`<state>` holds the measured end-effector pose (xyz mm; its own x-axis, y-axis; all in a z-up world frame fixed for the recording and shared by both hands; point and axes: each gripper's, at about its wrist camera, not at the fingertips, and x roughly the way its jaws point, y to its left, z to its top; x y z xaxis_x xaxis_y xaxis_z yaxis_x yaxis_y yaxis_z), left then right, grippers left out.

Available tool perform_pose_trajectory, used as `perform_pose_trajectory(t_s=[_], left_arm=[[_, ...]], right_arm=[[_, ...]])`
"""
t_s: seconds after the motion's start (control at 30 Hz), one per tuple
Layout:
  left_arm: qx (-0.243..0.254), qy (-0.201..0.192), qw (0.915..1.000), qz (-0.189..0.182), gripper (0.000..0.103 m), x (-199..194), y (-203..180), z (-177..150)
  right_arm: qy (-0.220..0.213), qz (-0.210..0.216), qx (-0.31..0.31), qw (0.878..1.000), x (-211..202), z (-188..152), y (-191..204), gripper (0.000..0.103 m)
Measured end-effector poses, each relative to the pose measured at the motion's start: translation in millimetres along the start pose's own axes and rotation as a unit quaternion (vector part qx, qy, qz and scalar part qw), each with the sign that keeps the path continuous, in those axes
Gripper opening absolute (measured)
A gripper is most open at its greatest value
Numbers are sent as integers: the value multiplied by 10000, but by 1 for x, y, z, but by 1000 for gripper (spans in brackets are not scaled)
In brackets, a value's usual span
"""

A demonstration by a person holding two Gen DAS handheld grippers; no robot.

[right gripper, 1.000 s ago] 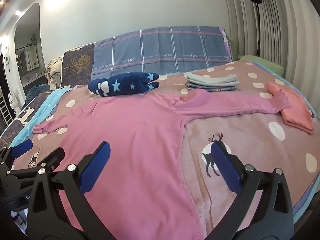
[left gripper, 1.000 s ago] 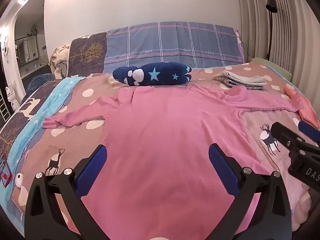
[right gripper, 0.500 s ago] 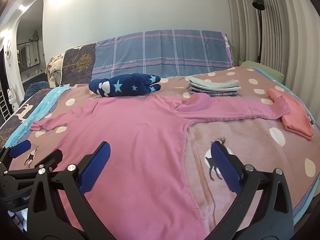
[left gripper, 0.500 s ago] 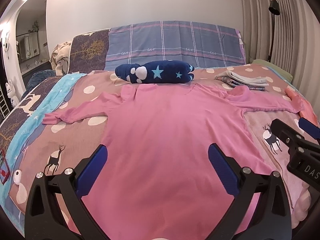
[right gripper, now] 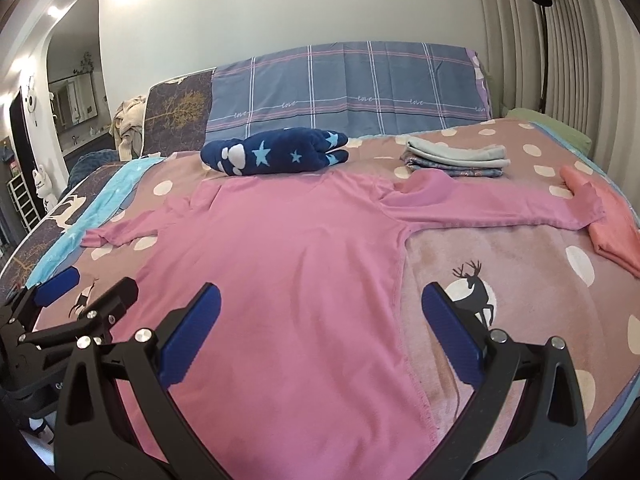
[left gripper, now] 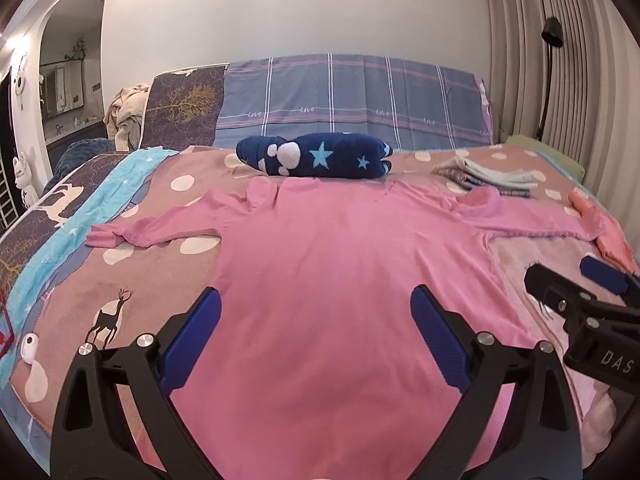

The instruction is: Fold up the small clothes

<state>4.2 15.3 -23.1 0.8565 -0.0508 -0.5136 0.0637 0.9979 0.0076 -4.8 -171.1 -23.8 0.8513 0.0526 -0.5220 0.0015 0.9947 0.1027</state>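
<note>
A pink long-sleeved shirt (left gripper: 332,280) lies spread flat on the bed, sleeves out to both sides; it also shows in the right wrist view (right gripper: 288,264). My left gripper (left gripper: 316,336) is open and empty above the shirt's lower body. My right gripper (right gripper: 320,332) is open and empty above the shirt's right side seam near the hem. The right gripper shows at the right edge of the left wrist view (left gripper: 580,292); the left gripper shows at the left edge of the right wrist view (right gripper: 86,294).
A navy star-patterned plush (left gripper: 316,156) lies behind the collar. Folded grey-blue clothes (right gripper: 456,158) sit at the back right. A folded salmon garment (right gripper: 612,224) lies under the right cuff. The bedspread (right gripper: 520,280) has dots and deer. Pillows (left gripper: 352,100) stand against the wall.
Both grippers have risen and tilted up slightly, so the bed sits lower in both views. Both stay open. The shirt has not moved.
</note>
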Motion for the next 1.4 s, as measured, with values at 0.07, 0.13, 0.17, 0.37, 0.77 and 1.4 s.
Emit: perform_pose_trajectory(t_s=[0.07,0.13,0.17,0.37,0.77,1.4], left_arm=[[-13,-26,10000,19,96,0,1,0],[-30,-18,10000,21,96,0,1,-1],[-49,-10,10000,0,96,0,2,-2],[-145,30,9997,-195,96,2,8,-5],[-62,242,9993,-269,96,8,6,-9],[78,230,9995,-181,96,8,-4,-11]], right_arm=[[-22,5,11,10000,-1,-1,0,101],[-53,-55,21,10000,-1,-1,-1,101],[-55,-81,29,9999,-1,-1,-1,101],[-7,-132,24,9999,1,-1,-2,101],[51,-138,19,9999,1,-3,1,101],[64,-328,-58,9994,6,-7,1,101]])
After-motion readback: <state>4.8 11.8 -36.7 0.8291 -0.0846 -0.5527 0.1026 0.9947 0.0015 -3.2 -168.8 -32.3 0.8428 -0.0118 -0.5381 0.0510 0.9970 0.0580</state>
